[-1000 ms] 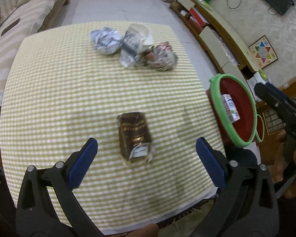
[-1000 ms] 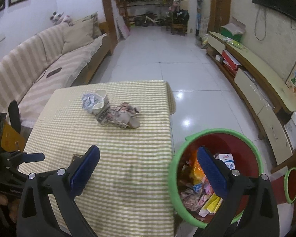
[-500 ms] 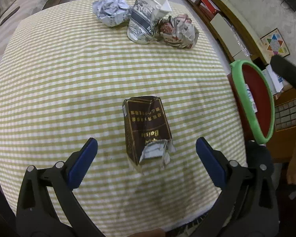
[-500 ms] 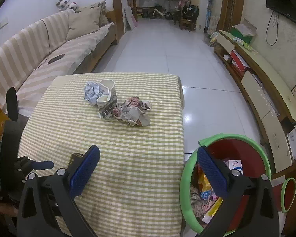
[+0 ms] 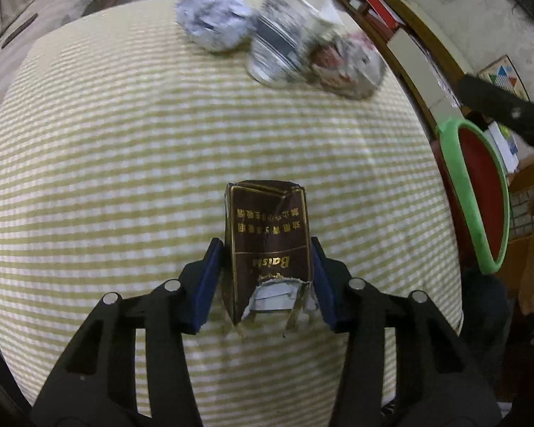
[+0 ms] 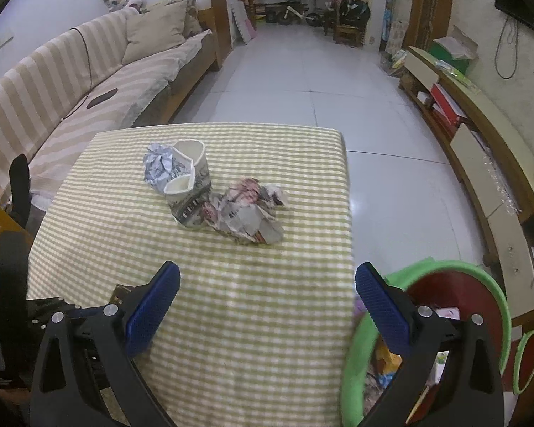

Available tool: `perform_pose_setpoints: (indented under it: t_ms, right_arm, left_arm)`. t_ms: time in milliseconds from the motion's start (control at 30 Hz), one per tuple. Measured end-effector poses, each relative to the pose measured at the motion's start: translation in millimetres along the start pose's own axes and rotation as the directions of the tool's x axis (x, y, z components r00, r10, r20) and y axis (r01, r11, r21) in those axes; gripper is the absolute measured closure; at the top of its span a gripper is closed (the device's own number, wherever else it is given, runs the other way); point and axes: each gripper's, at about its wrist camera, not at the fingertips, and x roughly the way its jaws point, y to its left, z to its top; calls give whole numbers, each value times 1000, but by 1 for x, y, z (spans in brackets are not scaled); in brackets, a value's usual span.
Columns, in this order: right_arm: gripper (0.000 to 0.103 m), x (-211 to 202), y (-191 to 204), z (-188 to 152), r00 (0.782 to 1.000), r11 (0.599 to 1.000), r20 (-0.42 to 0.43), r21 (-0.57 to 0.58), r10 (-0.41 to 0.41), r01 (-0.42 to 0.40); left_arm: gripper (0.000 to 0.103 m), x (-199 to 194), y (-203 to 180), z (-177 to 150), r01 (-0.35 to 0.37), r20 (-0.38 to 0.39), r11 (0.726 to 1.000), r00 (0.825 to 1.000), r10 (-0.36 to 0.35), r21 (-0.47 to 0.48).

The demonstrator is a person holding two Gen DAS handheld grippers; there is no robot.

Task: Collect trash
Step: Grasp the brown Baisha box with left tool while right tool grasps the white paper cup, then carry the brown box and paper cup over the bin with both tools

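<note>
Left gripper closing on a torn brown carton; right gripper spread and empty.

The jaws have just been closing, and the blue pads now sit against the carton's two long sides, so it looks clamped. The carton seems light, thin-walled and easily crushed, with a ragged near end; its flat sides suit a gentle grip. It lies on the checked surface, well nearer than the paper cup and crumpled paper. The green-rimmed bin stands off the surface's right edge.
</note>
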Motion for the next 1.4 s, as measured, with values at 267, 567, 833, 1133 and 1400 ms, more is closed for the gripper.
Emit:
perform_pose_setpoints:
  t_ms: [267,567,833,1133,1400]
  right_arm:
    - [7,25,27,25,997,997,22,-41,69,-68]
    - [13,63,67,56,999,991,27,-131,37,-33]
    - [72,90,75,62,998,991,-47,-133,30,-36]
    - [78,53,79,60,999,993,3,-111,50,-49]
    - [78,-3,75,46,997,995,57,-80,57,-53]
  left_arm:
    - [57,-12,47,9,-16,36,998,999,18,-59]
    - [57,-21,80,12,-2,47,996,999,6,-92]
    - [57,-26,96,9,8,45,992,999,-2,-129]
    - [57,-56,84,8,19,100,994,995,-8,-111]
    - [57,-98,70,5,-2,165,997,986,15,-80]
